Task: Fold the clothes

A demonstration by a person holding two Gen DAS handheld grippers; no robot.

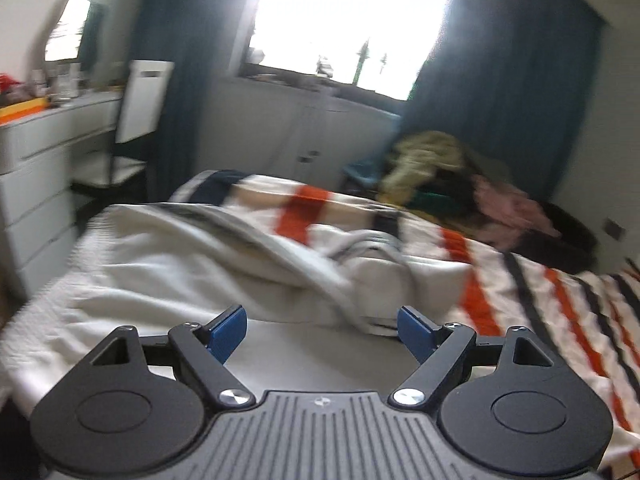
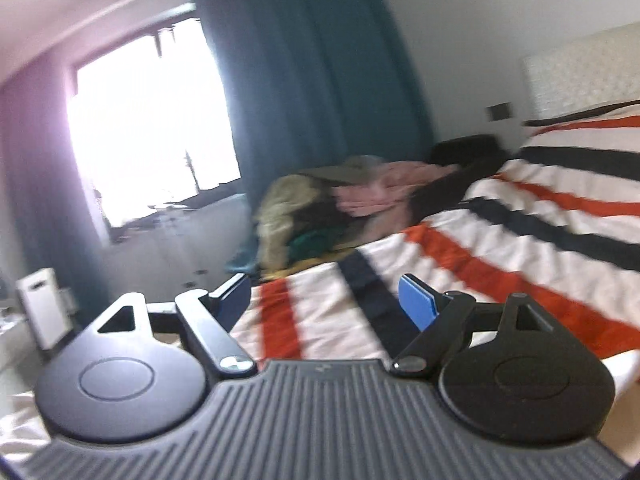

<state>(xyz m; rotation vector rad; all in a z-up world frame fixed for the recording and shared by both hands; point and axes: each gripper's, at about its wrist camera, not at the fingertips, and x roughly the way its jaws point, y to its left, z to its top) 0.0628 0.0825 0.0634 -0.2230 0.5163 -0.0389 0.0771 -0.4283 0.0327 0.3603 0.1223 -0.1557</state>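
Note:
A rumpled white garment (image 1: 224,256) lies on the bed over the orange, black and white striped bedspread (image 1: 540,300). My left gripper (image 1: 320,320) hovers over its near edge, open, with nothing between the blue pads (image 1: 228,330). In the right wrist view my right gripper (image 2: 324,292) is open too and hangs empty above the striped bedspread (image 2: 520,220). A pile of loose clothes (image 1: 436,164), olive, pink, green and dark, lies at the bed's far side, and the same pile (image 2: 320,200) sits beyond the right gripper. Both views are blurred by motion.
A white dresser (image 1: 40,152) with clutter and a white chair (image 1: 136,120) stand left of the bed. Blue curtains (image 2: 312,80) frame a bright window (image 1: 344,20) over low white cabinets (image 1: 304,132). A dark round basket (image 1: 568,236) sits by the pile. A pale headboard (image 2: 580,72) rises at the right.

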